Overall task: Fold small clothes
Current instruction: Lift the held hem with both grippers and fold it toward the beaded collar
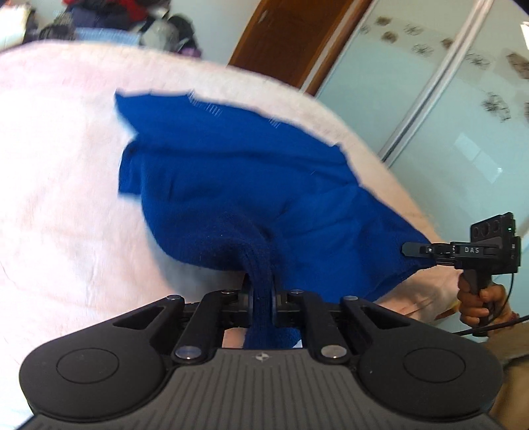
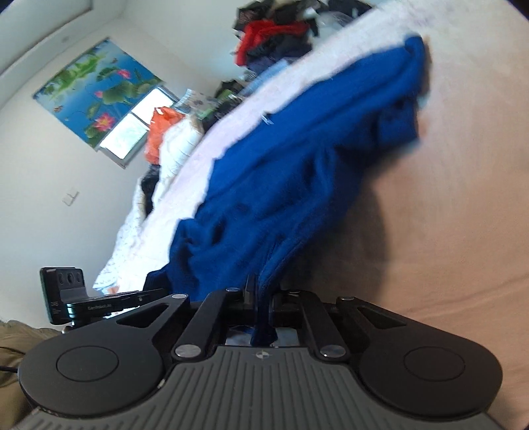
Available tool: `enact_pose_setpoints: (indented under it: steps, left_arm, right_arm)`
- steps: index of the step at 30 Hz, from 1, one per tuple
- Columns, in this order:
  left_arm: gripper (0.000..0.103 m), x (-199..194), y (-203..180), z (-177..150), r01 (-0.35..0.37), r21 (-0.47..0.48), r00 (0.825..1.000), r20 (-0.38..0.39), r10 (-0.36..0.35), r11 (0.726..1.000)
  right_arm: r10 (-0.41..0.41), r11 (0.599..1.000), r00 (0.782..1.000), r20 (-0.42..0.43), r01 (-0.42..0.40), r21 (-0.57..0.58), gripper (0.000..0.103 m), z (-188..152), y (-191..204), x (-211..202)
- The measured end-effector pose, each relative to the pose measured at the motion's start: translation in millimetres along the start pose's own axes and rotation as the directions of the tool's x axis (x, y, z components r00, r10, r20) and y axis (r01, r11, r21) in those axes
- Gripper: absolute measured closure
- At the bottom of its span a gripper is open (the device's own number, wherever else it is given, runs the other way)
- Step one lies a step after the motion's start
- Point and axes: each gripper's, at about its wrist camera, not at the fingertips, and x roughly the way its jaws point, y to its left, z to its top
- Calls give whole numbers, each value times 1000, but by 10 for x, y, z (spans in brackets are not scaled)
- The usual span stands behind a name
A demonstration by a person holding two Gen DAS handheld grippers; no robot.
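Note:
A blue knitted garment lies crumpled on a pale pink bed cover. My left gripper is shut on a thick fold of its near edge, and the cloth runs back between the jaws. At the right edge of the left wrist view, the right gripper pinches the garment's other near corner, held by a person's hand. In the right wrist view the blue garment stretches away, lifted, and my right gripper is shut on its edge. The left gripper shows at the lower left there.
A heap of dark and red clothes sits at the far end of the bed. An orange bag and white bedding lie along the wall side. A brown door and mirrored wardrobe doors stand beyond the bed edge.

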Motion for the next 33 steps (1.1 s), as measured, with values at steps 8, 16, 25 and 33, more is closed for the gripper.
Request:
enact_pose_setpoints:
  steps: [8, 16, 25, 33]
  left_arm:
    - [94, -763, -331, 231, 54, 139, 978, 193, -80, 989]
    - [94, -521, -283, 263, 38, 93, 992, 116, -49, 995]
    - [94, -112, -228, 619, -141, 19, 987, 81, 139, 990]
    - [94, 426, -409, 856, -404, 107, 914, 76, 398, 908]
  right_arm:
    - [217, 942, 970, 106, -180, -283, 94, 182, 495, -753]
    - [207, 947, 975, 82, -179, -267, 94, 186, 406, -798]
    - [101, 991, 976, 192, -82, -108, 94, 415, 169, -427]
    - [-173, 984, 964, 203, 180, -12, 93, 628, 116, 197]
